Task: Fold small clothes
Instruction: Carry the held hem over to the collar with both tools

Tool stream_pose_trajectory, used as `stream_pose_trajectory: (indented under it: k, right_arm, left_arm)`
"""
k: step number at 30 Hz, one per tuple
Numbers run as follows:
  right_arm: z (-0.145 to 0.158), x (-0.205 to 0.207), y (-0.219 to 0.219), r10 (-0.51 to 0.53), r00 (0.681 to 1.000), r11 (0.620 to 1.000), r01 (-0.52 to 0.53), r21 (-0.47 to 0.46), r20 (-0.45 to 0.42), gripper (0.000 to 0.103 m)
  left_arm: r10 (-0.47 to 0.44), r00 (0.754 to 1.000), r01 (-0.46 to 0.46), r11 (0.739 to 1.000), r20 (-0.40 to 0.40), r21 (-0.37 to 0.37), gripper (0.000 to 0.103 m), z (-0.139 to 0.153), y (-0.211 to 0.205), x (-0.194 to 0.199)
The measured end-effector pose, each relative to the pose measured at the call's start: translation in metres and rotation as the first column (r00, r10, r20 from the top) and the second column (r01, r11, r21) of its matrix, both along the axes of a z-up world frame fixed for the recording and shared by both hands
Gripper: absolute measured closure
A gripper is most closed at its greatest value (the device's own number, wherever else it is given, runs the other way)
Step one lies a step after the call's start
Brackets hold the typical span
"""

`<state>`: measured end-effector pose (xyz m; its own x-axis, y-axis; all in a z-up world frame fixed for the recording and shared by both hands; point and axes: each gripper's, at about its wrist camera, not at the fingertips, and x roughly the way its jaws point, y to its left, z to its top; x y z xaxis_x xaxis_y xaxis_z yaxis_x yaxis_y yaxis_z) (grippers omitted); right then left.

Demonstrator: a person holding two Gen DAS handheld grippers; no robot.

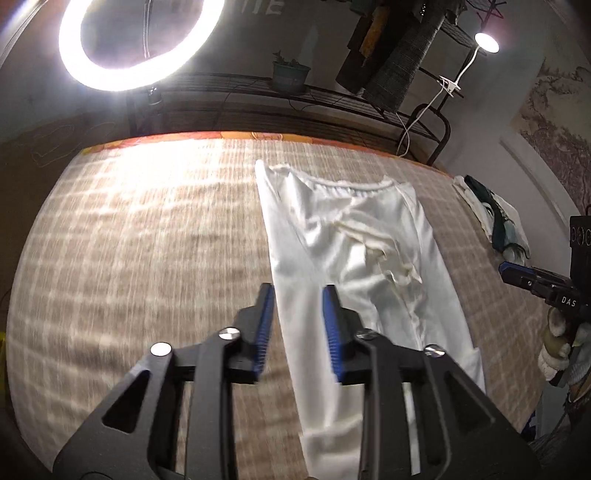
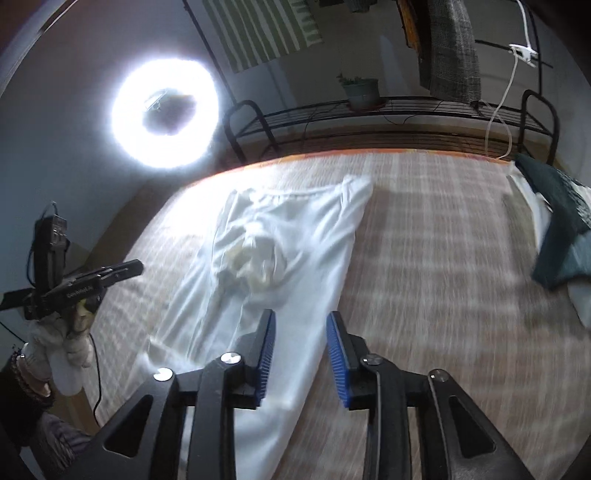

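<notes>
Item one, my left gripper [image 1: 298, 291]: blue-padded jaws standing narrowly apart, nothing between the pads, hanging above the near left part of the white garment [image 1: 354, 266]. Item two, my right gripper [image 2: 301, 319]: likewise parted a little and empty, poised over the garment's near right edge. Item three, the garment itself: white, long, with a gathered band at the far end, lying lengthwise on the checked mat [image 1: 147, 240], already narrowed by a side-to-side fold as I judge it, with a rumpled bunch at its middle. Item four, a second heap of dark green and white clothes [image 2: 554, 229] at the mat's far right corner, well apart. Risks, as I read them: the central bunch would be trapped in the next fold and leave a lump; a pad biting only the top layer would peel the layers apart; both views are streaked with motion blur, so I could misjudge the near hem. View differences: the left wrist shows my gloved right hand [image 1: 561, 343] on its handle and the ring light [image 1: 140, 40] close overhead; the right wrist shows the gloved left hand [image 2: 66, 339], a striped cloth [image 2: 258, 29] hanging behind, and more of the heap.
</notes>
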<state>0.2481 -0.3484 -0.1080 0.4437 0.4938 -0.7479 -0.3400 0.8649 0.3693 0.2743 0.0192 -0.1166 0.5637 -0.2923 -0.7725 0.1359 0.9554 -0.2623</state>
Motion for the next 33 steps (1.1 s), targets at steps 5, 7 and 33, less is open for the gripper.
stream_pose_trajectory:
  k: [5,7,33]
  right_arm:
    - [-0.011,0.051,-0.007,-0.023,1.000,1.000,0.023,0.000,-0.009,0.066]
    - [-0.021,0.076,-0.012,-0.042,0.999,0.999,0.042,0.010,-0.024,0.066]
    - [-0.080,0.204,0.021,0.007,0.999,0.999,-0.005,0.039,-0.052,0.100]
  left_arm:
    - [0.045,0.999,-0.045,0.999,-0.027,-0.015,0.074,-0.016,0.015,0.057]
    - [0.049,0.998,-0.050,0.998,-0.038,-0.032,0.074,-0.023,0.018,0.077]
    - [-0.050,0.999,0.050,0.998,-0.008,-0.043,0.099,-0.070,-0.025,0.178]
